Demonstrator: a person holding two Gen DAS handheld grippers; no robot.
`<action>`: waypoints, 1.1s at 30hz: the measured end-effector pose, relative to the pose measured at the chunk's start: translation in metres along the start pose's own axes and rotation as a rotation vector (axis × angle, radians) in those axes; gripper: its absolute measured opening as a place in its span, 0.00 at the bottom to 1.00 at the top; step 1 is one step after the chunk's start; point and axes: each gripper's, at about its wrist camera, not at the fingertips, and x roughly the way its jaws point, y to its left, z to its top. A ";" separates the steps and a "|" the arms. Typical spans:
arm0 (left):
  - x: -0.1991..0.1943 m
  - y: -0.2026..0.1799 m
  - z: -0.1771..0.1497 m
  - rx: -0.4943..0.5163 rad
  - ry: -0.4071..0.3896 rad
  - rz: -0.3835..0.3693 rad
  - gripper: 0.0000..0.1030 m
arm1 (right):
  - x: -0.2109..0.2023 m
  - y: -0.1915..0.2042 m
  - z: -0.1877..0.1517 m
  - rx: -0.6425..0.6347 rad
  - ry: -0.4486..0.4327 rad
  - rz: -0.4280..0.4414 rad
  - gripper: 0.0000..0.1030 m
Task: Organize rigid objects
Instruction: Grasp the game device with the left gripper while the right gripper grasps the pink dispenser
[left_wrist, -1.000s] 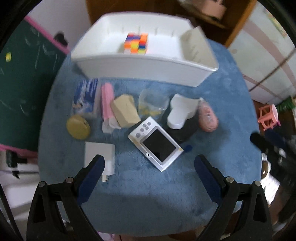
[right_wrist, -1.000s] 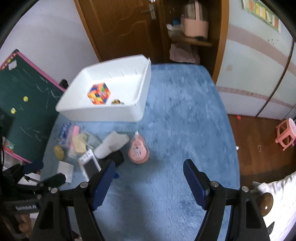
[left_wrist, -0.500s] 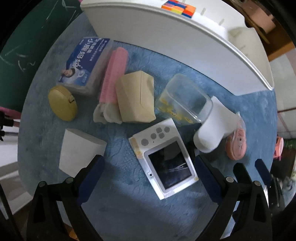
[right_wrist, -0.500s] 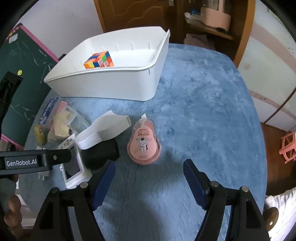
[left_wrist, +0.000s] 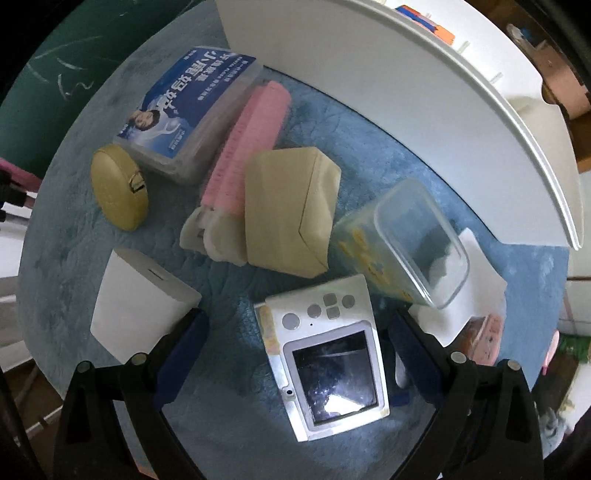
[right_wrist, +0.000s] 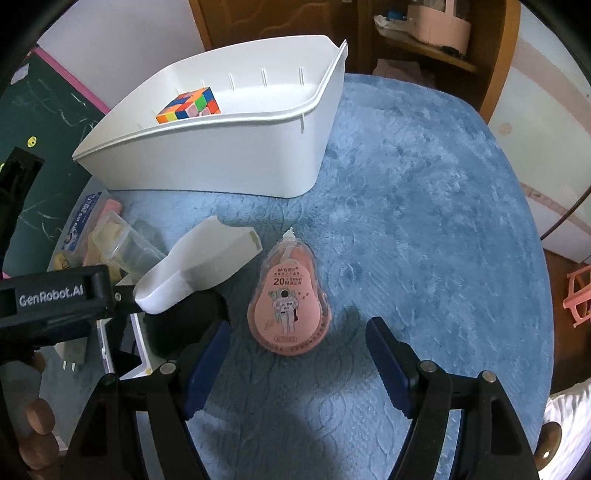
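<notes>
My left gripper (left_wrist: 297, 350) points straight down, open, over a white handheld device with a dark screen (left_wrist: 325, 362). The device lies flat on the blue cloth between the fingers, which stand apart from it. My right gripper (right_wrist: 297, 365) is open and tilted steeply down. A pink correction tape (right_wrist: 290, 302) lies just ahead of its fingertips, untouched. The white bin (right_wrist: 221, 162) stands at the back with a coloured puzzle cube (right_wrist: 188, 105) inside. In the right wrist view the left gripper's black body (right_wrist: 55, 299) shows at the left edge.
Around the device lie a white charger block (left_wrist: 140, 306), a gold round case (left_wrist: 120, 188), a blue-labelled box (left_wrist: 184, 107), a pink brush (left_wrist: 251, 136), a beige pouch (left_wrist: 291, 210), a clear container (left_wrist: 406, 243) and a white angled piece (right_wrist: 207, 262). The bin's rim (left_wrist: 480, 96) curves close behind.
Both grippers have come down closer to the table. The left one rolled, and the white device now lies between its fingers. The pink tape now sits nearer the right fingertips.
</notes>
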 end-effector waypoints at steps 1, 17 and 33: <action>0.001 0.000 -0.001 -0.001 0.001 0.016 0.94 | 0.002 0.000 0.000 0.001 0.003 0.002 0.74; 0.024 0.005 -0.028 -0.023 0.072 0.039 0.84 | 0.013 -0.007 0.000 -0.007 -0.004 0.022 0.59; 0.011 -0.015 -0.049 0.157 0.091 0.041 0.59 | 0.019 0.015 -0.001 -0.113 -0.030 -0.064 0.49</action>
